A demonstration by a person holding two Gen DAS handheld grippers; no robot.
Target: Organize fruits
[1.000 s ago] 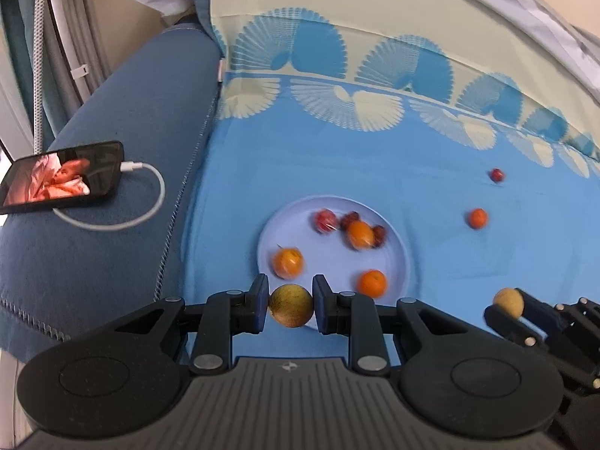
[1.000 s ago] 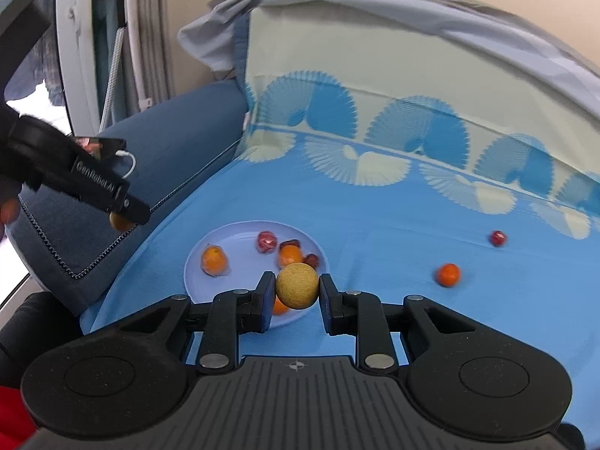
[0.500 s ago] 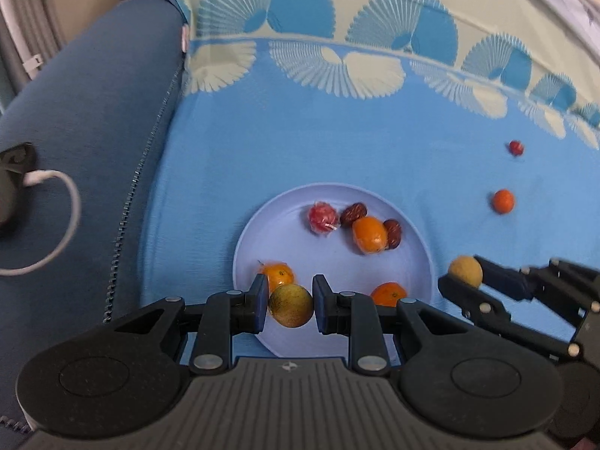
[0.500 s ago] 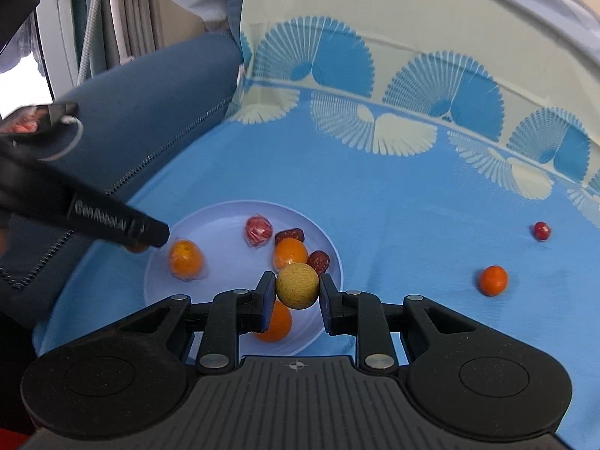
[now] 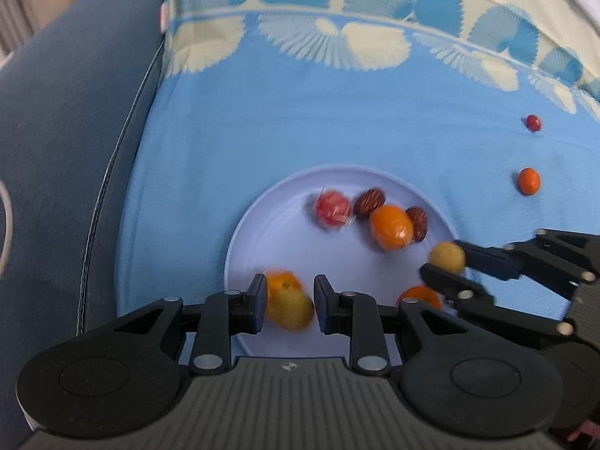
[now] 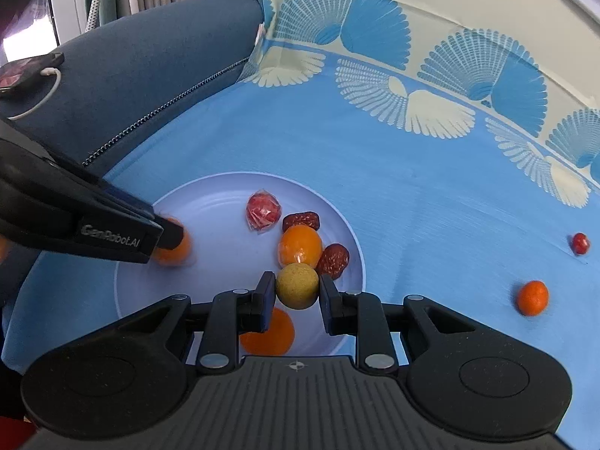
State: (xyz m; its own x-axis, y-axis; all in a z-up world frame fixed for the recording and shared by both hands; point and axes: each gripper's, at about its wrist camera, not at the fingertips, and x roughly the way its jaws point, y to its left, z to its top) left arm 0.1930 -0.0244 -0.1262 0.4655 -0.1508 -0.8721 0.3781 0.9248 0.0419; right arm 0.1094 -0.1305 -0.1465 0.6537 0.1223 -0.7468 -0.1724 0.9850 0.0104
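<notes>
Left claw (image 5: pixel 288 305): jaws were opening, with a yellow-green fruit (image 5: pixel 290 309) blurred between them, right over the near edge of the plate (image 5: pixel 285 240). Looked like it was letting go, can't say if the pads were touching it.
Right claw (image 6: pixel 296 292): clamped tight on a round yellow fruit (image 6: pixel 297 286), hanging over the plate's near side.
Plate so far: a wrapped red fruit (image 6: pixel 263 210), 2 dried red dates (image 6: pixel 301 220) and (image 6: pixel 333 259), an orange (image 6: pixel 300 246) between them, another orange (image 6: pixel 267 333) by the near rim, and 1 more orange fruit (image 6: pixel 172 251) beside the left claw's tip.
Left to do: 1 small orange (image 6: pixel 532 297) and 1 small red fruit (image 6: pixel 580 243) were sitting well apart from the plate on the blue sheet (image 6: pixel 412 195). So I'd guess mostly done, 2 fruits in drop-off and 2 strays to fetch.
Left view only: showed the yellow-green fruit in its own jaws, which the right view hid behind the claw.
Right view only: showed a phone (image 6: pixel 28 71) with a white cable on the dark blue cushion (image 6: pixel 150 75). It also gave a sharper look at the dates.
</notes>
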